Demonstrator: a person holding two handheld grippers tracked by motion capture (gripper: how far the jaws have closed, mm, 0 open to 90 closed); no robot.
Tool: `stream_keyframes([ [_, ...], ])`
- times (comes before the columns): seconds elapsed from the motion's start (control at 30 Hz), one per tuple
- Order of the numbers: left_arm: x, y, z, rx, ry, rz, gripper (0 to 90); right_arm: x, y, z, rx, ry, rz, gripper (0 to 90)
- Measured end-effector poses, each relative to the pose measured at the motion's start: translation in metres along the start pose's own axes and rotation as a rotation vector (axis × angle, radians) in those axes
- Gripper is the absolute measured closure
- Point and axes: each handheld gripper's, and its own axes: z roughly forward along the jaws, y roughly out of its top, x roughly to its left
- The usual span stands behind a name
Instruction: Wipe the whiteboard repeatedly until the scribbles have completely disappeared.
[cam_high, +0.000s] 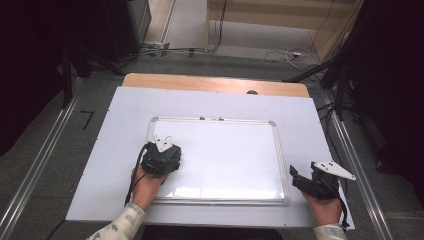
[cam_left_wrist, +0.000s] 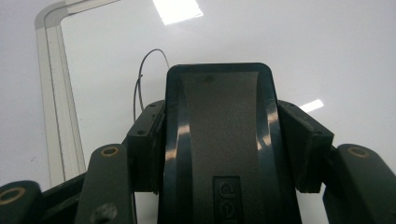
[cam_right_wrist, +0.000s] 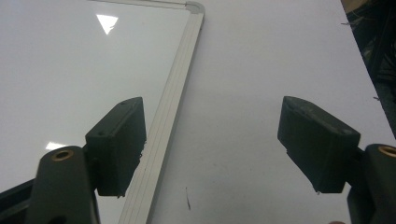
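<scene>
A white whiteboard with a silver frame lies flat in the middle of the table. My left gripper stands over the board's left part, shut on a black eraser whose glossy back fills the space between the jaws. The eraser points down at the whiteboard. A thin dark curved line shows on the board just ahead of it. My right gripper rests beside the board's right edge, open, nothing between its fingers. Through the right gripper I see the board's frame and the white sheet.
A white sheet covers most of the wooden table. Two small dark bits sit on the board's far frame. Cables lie on the floor beyond the table, and dark stands flank both sides.
</scene>
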Motion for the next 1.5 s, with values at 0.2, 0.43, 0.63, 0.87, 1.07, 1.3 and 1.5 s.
stream_keyframes([
  [0.2,0.003,0.002,0.003,-0.001,0.005,-0.006,40.9,0.0,0.0,0.0,0.001,0.0,-0.001,22.2],
  [0.43,0.001,0.002,0.002,0.0,0.012,-0.002,40.8,0.0,0.0,0.0,0.001,0.0,0.0,22.3],
  [0.63,-0.008,0.0,-0.001,0.001,0.001,0.011,40.8,0.0,0.0,0.001,0.003,0.002,-0.001,22.3],
  [0.87,-0.003,0.004,0.004,-0.004,0.005,0.0,40.8,0.001,0.0,0.001,0.004,0.001,-0.002,22.3],
  [1.07,0.001,0.007,0.008,-0.006,0.016,-0.007,40.8,-0.001,0.0,0.0,0.001,0.0,0.001,22.3],
  [1.3,-0.003,0.004,0.004,-0.006,0.015,0.008,40.7,0.0,0.0,0.001,0.001,-0.001,0.0,22.3],
  [1.5,-0.001,0.005,0.005,-0.004,0.005,0.004,40.7,0.0,0.0,0.001,0.005,0.001,-0.001,22.3],
])
